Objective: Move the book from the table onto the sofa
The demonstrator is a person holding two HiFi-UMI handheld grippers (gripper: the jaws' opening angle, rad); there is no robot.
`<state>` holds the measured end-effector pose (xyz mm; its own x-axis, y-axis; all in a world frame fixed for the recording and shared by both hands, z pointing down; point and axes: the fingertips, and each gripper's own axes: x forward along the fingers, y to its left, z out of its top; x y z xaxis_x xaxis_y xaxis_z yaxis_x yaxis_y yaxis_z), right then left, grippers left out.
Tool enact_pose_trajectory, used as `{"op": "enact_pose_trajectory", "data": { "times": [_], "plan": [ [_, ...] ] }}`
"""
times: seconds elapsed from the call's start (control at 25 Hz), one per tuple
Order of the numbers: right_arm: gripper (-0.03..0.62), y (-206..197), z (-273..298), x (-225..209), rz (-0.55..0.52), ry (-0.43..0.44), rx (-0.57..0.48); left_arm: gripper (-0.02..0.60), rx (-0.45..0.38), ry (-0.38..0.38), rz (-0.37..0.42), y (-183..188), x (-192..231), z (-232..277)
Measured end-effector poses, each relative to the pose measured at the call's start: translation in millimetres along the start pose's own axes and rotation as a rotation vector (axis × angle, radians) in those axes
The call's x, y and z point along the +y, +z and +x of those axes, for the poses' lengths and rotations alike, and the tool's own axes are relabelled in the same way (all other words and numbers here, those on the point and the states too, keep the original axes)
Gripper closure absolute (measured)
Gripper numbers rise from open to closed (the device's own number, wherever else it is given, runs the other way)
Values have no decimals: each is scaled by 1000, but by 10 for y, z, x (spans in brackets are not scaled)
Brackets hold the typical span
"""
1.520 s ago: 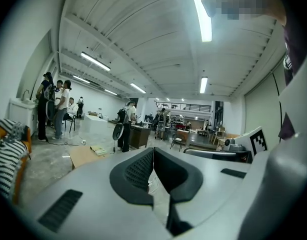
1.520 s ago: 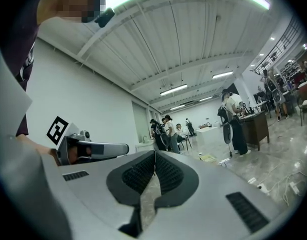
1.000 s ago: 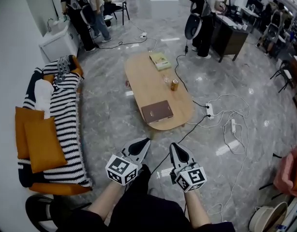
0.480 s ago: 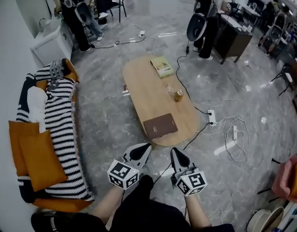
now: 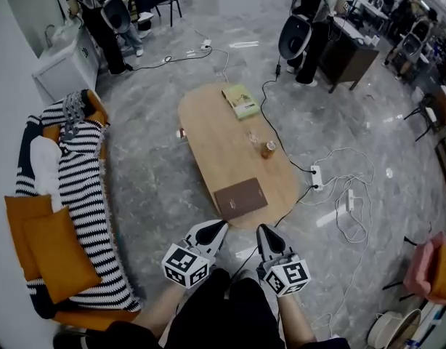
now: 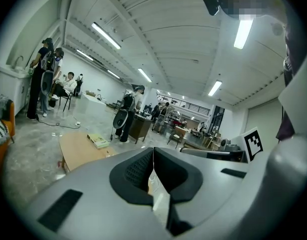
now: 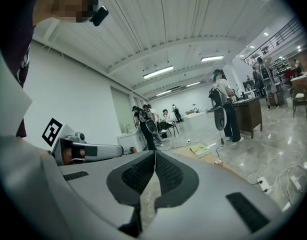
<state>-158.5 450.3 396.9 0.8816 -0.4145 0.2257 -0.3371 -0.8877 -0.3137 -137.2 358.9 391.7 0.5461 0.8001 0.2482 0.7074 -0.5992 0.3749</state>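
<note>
A brown book (image 5: 240, 198) lies flat on the near end of the oval wooden table (image 5: 208, 133). A second, yellow-green book (image 5: 240, 101) (image 6: 98, 141) (image 7: 199, 150) rests at the table's far end. The striped sofa (image 5: 85, 202) with orange cushions stands at the left. My left gripper (image 5: 219, 226) (image 6: 153, 149) and right gripper (image 5: 263, 229) (image 7: 155, 152) hover side by side just short of the table's near edge, below the brown book. Both are shut, with nothing between the jaws.
A can (image 5: 268, 149) and a small glass (image 5: 253, 137) stand mid-table. A power strip (image 5: 316, 177) and cables trail over the floor at the right. People with equipment stand at the back near a desk (image 5: 346, 49) and a white cabinet (image 5: 59, 67).
The table and brown book have come closer to both grippers as I stepped forward. Both grippers stayed shut and side by side.
</note>
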Motion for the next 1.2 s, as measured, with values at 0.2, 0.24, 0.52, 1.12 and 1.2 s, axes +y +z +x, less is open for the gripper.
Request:
{"op": "enact_pose_trajectory", "data": {
  "times": [0.2,0.24,0.52,1.12,1.2],
  "plan": [
    [570,-15,247,-207,5,-13,11,566,11,6,-18,-29,236,197],
    [571,-15,292,-258,5,-12,14,566,12,10,-20,-29,272,246],
    [570,-21,679,-773,7,19,57,566,24,62,-43,-12,528,698],
    [570,-255,1438,-1804,82,130,180,566,117,206,-107,-185,1040,1748],
    [569,-272,1510,-1889,90,125,185,566,124,211,-109,-190,1112,1812]
  ]
}}
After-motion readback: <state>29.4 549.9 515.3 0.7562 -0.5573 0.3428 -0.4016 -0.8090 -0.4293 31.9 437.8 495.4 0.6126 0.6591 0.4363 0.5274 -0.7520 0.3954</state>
